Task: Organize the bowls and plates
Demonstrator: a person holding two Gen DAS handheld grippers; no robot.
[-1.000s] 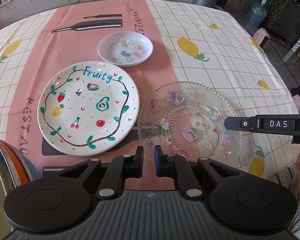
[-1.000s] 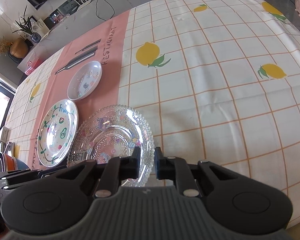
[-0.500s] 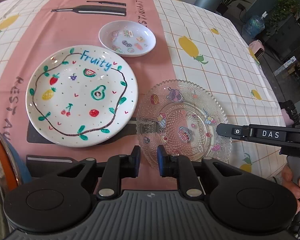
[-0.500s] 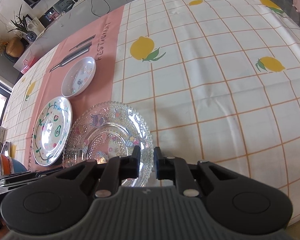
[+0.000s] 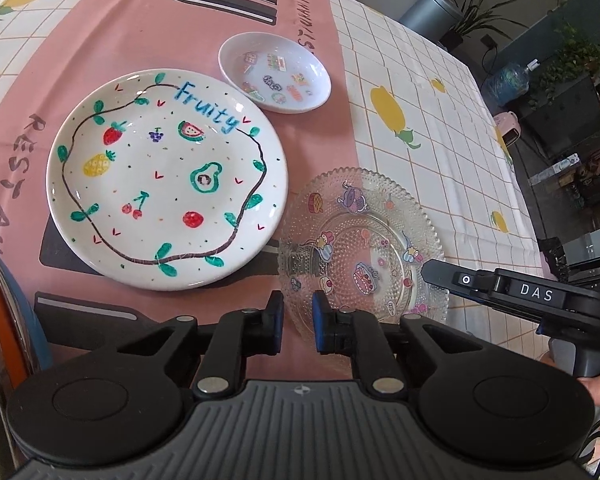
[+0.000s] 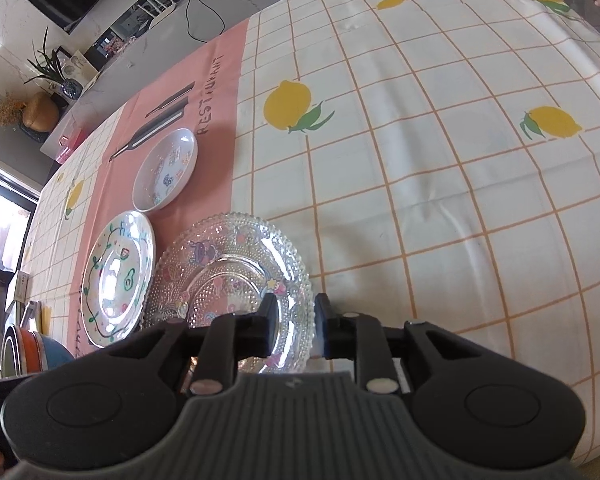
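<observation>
A clear beaded glass plate [image 5: 364, 244] with cartoon stickers lies on the tablecloth, also in the right wrist view [image 6: 236, 276]. My left gripper [image 5: 297, 322] is open by a narrow gap at the plate's near-left rim, holding nothing. My right gripper [image 6: 293, 326] is slightly open with the plate's right rim between its fingers; it also shows in the left wrist view [image 5: 432, 270]. A white "Fruity" plate [image 5: 166, 184] lies left of the glass plate. A small white dish [image 5: 275, 72] with stickers lies behind them.
A stack of orange and blue bowls [image 5: 4, 300] stands at the near left, also seen in the right wrist view [image 6: 36, 350]. The tablecloth [image 6: 420, 160] is pink in the middle and white with lemons to the right. The table's edge is close to me.
Both grippers have opened a little, from nearly shut to a narrow gap. The left wrist view has shifted left and closer to the plates. The right gripper has closed in on the glass plate's rim.
</observation>
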